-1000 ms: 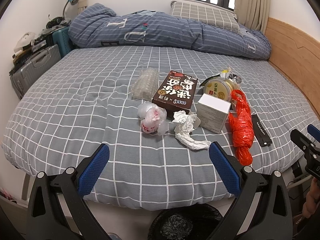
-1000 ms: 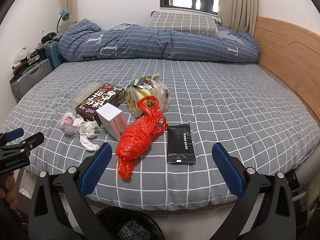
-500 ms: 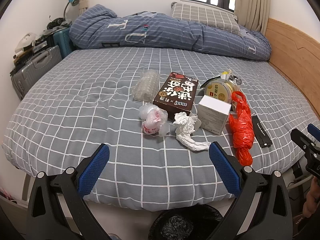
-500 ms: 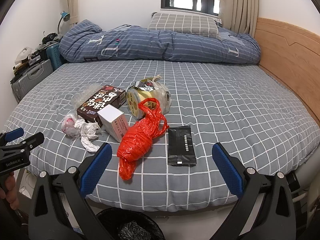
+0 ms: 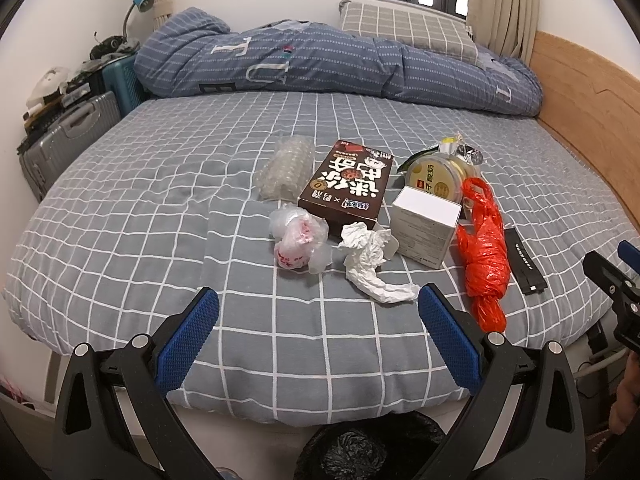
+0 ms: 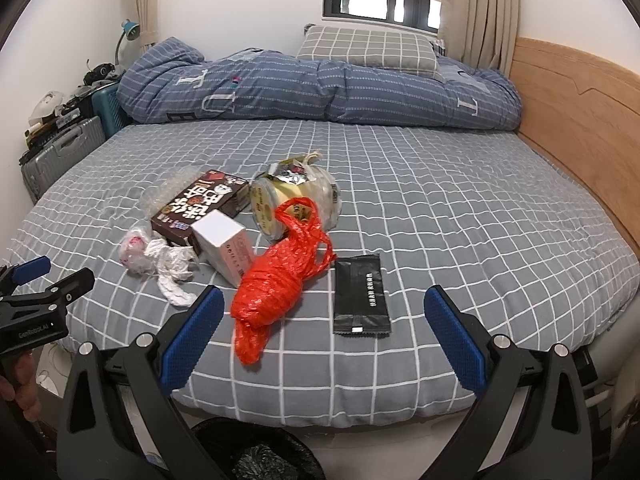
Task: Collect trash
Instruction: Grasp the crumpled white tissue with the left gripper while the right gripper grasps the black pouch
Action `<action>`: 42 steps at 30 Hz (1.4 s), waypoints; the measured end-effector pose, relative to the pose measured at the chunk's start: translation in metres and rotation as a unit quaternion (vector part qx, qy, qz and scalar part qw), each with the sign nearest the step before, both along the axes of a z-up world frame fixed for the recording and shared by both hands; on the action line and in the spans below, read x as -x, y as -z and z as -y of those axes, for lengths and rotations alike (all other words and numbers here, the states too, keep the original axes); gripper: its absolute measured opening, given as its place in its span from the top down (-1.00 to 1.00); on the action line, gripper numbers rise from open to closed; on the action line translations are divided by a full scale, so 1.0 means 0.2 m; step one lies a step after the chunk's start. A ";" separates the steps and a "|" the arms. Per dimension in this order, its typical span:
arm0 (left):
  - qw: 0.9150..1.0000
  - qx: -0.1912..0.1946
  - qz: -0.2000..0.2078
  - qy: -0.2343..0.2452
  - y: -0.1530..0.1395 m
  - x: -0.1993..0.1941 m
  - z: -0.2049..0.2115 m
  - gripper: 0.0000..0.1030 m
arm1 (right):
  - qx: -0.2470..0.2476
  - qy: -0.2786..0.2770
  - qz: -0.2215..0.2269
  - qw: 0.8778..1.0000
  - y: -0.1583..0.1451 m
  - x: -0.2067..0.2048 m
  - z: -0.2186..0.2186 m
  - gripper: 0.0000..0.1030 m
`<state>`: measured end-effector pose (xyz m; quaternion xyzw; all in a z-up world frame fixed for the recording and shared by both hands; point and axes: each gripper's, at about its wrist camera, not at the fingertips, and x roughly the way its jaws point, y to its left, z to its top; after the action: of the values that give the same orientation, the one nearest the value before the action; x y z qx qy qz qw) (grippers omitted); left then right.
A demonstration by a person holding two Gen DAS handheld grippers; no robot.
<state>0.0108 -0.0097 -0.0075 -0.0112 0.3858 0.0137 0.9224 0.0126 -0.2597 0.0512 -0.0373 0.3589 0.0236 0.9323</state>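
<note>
Trash lies on the grey checked bed [image 5: 140, 216]: a crumpled white tissue [image 5: 370, 258], a clear plastic bag with red print [image 5: 298, 240], a brown snack box [image 5: 348, 188], a white carton [image 5: 424, 224], a red plastic bag [image 5: 482, 252], a black wrapper [image 6: 362, 298], a yellow tub [image 6: 280, 204] and a clear tray [image 5: 286, 168]. My left gripper [image 5: 318, 320] is open and empty above the bed's near edge, short of the tissue. My right gripper [image 6: 322, 318] is open and empty, with the red bag [image 6: 280, 276] and wrapper just ahead.
A bin with a black liner [image 5: 368, 448] stands on the floor below the bed edge, also in the right wrist view [image 6: 256, 456]. A folded blue duvet [image 5: 320, 60] and pillow lie at the head. Suitcases [image 5: 68, 140] stand left; a wooden bed board [image 6: 576, 120] runs along the right.
Both grippers have edged slightly forward toward the bed; the trash sits a little lower and closer in both views. The jaws stay open.
</note>
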 end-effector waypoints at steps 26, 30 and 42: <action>0.997 0.014 -0.076 0.010 0.38 -0.49 0.25 -0.71 | 0.010 0.041 -0.103 0.994 0.43 -0.43 0.22 -0.66; 0.996 0.008 -0.082 0.015 0.42 -0.55 0.28 -0.59 | 0.009 0.039 -0.113 0.993 0.46 -0.49 0.21 -0.60; 0.994 0.010 -0.104 0.024 0.50 -0.63 0.28 0.25 | -0.011 0.022 -0.156 0.987 0.61 -0.62 0.20 -0.18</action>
<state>0.1372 -0.0664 -0.1083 -0.0092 0.4796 -0.0114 0.8774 0.1375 -0.2997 -0.0702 -0.0148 0.5005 0.0129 0.8655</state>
